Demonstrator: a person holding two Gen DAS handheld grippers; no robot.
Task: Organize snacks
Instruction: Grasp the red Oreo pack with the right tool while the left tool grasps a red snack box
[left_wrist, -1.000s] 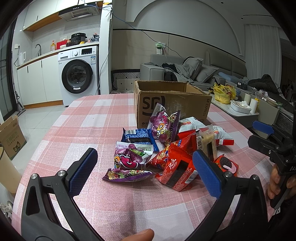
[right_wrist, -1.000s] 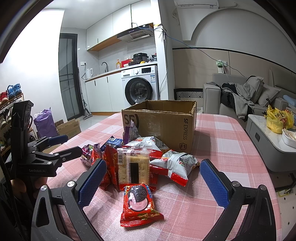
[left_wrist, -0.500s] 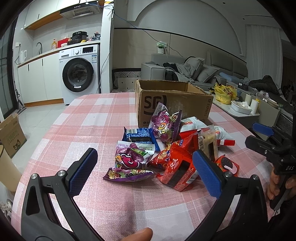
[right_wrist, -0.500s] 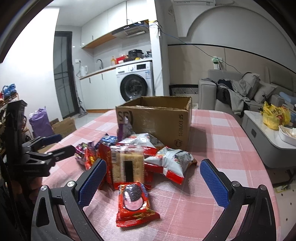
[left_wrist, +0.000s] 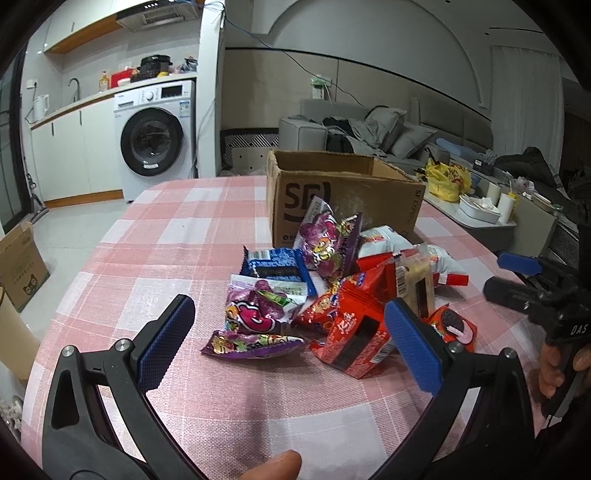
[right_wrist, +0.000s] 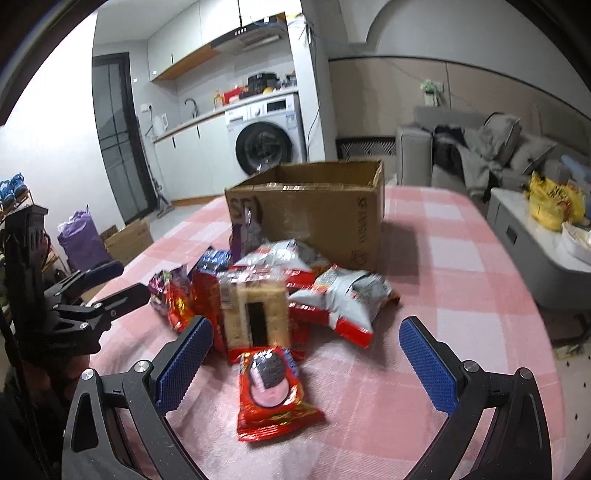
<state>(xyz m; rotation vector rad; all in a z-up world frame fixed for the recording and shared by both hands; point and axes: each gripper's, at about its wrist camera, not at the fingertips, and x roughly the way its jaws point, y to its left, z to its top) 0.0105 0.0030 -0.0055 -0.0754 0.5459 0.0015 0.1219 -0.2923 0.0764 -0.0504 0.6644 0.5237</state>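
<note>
A pile of snack packets lies on the pink checked tablecloth (left_wrist: 177, 229) in front of an open cardboard box (left_wrist: 343, 195). In the left wrist view I see purple candy bags (left_wrist: 255, 317), a blue packet (left_wrist: 275, 267) and red packets (left_wrist: 354, 332). My left gripper (left_wrist: 288, 343) is open and empty, just short of the pile. In the right wrist view a red Oreo packet (right_wrist: 271, 391) lies nearest, behind it a clear cracker pack (right_wrist: 256, 314), white bags (right_wrist: 343, 295) and the box (right_wrist: 314, 210). My right gripper (right_wrist: 306, 365) is open and empty, straddling the Oreo packet from above.
The right gripper shows at the right edge of the left wrist view (left_wrist: 535, 284); the left gripper shows at the left of the right wrist view (right_wrist: 88, 295). A washing machine (left_wrist: 155, 136), a sofa (left_wrist: 369, 129) and a low side table (right_wrist: 535, 236) surround the table.
My right gripper has moved forward and lower toward the Oreo packet and the pile. My left gripper has barely moved. Both stay open.
</note>
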